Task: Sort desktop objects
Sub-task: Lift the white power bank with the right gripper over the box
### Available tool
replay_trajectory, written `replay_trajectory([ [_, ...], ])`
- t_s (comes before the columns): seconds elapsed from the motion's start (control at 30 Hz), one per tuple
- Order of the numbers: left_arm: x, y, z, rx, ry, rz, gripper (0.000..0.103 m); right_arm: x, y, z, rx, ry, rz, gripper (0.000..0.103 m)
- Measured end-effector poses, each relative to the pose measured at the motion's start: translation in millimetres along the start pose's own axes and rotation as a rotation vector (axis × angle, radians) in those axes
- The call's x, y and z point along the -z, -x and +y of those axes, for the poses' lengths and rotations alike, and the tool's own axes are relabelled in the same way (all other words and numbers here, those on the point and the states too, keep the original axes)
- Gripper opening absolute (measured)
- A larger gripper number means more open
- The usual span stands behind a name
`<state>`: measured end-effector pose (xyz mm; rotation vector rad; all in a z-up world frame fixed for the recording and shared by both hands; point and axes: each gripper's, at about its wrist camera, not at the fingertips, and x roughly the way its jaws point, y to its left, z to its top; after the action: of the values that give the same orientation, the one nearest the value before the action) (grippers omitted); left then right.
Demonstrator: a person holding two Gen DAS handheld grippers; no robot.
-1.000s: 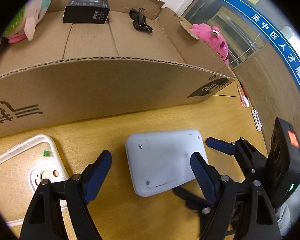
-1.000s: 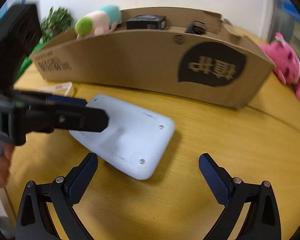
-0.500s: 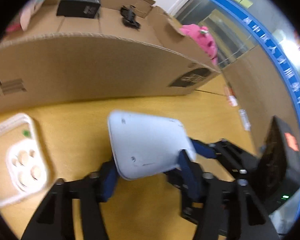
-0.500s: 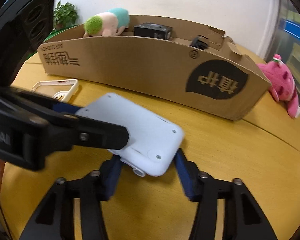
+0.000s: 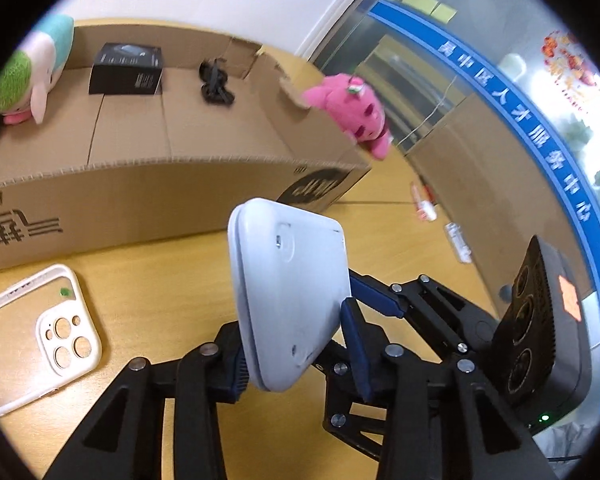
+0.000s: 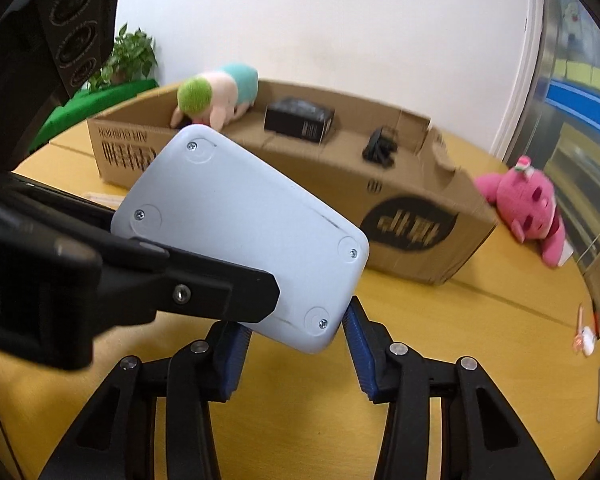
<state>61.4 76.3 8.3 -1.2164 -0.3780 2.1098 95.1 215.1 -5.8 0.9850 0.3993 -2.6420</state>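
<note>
A flat white device with screws in its underside hangs tilted above the wooden table. My left gripper is closing on its near edge, the blue pads pressing both sides. My right gripper is closing on the lower corner of the same device, pads against it. One finger of the left gripper crosses the right wrist view. Behind stands an open cardboard box holding a green-headed plush, a black carton and a black clip.
A white phone case lies on the table at the left, in front of the box. A pink plush rests past the box's right end. Small items lie near the table's right edge. A potted plant stands behind the table.
Both grippers have closed onto the white device, which lay flat on the table. It has come up off the table and tilted, its far end raised in front of the box.
</note>
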Motion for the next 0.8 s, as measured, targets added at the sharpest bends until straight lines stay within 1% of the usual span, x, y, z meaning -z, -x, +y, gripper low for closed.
replay_trajectory([
  [0.13,-6,15,-9,0.059,-0.018,-0.030,0.032,-9,17,-3,-0.003,-0.021,-0.065,0.047],
  [0.23,-11,29,-16,0.086,-0.031,-0.051,0.030,-19,30,-2,0.012,-0.018,-0.105,0.046],
  [0.37,-23,50,-17,0.125,-0.037,-0.083,0.030,-38,46,0,0.023,0.008,-0.153,0.045],
  [0.5,-38,71,-16,0.139,-0.055,-0.109,0.030,-62,57,2,0.024,0.044,-0.203,0.045],
  [0.6,-46,82,-12,0.136,-0.066,-0.124,0.030,-77,57,3,0.025,0.072,-0.229,0.044],
  [0.8,-67,99,16,0.133,-0.055,-0.134,0.030,-109,43,12,0.000,0.091,-0.231,0.043],
])
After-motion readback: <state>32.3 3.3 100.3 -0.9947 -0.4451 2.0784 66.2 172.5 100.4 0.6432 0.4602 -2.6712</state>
